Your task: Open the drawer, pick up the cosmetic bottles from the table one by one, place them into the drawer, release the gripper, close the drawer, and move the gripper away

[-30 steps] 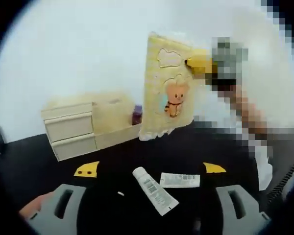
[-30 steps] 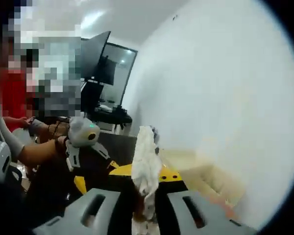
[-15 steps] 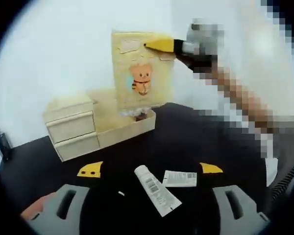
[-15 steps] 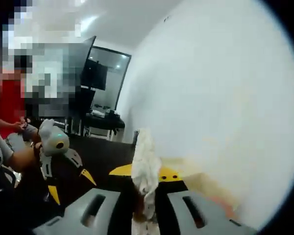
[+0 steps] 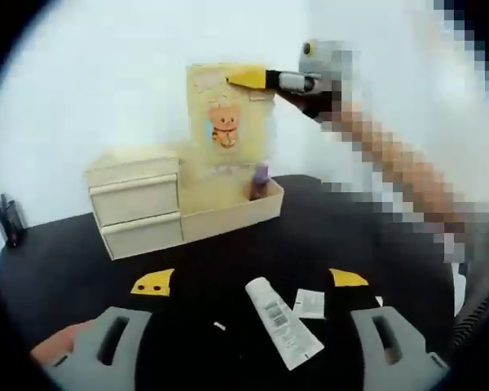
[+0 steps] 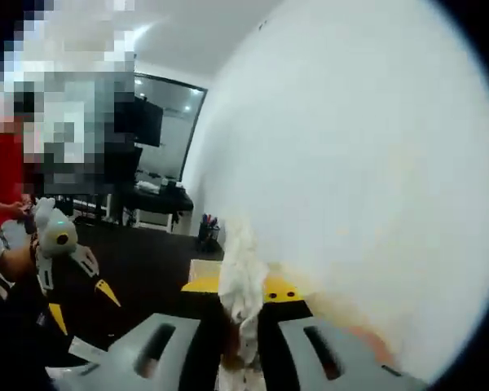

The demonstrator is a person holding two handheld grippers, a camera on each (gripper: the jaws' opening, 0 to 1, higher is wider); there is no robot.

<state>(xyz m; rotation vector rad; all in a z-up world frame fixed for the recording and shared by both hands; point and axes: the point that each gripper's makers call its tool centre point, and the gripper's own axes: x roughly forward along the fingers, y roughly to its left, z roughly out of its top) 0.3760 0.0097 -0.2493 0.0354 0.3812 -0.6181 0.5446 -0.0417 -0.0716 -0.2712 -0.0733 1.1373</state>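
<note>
We now hold the yellow sachet (image 5: 225, 114), pinched in our right gripper (image 5: 246, 79), lower over the open drawer (image 5: 232, 213), our left gripper (image 5: 248, 287) spread.

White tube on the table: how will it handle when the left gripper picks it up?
The white tube looks soft, so the jaws would likely dent it. It lies flat with one crimped end, so it probably won't roll. It seems light.

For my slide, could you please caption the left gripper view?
Right gripper holds a yellow sachet above the open drawer.
</note>
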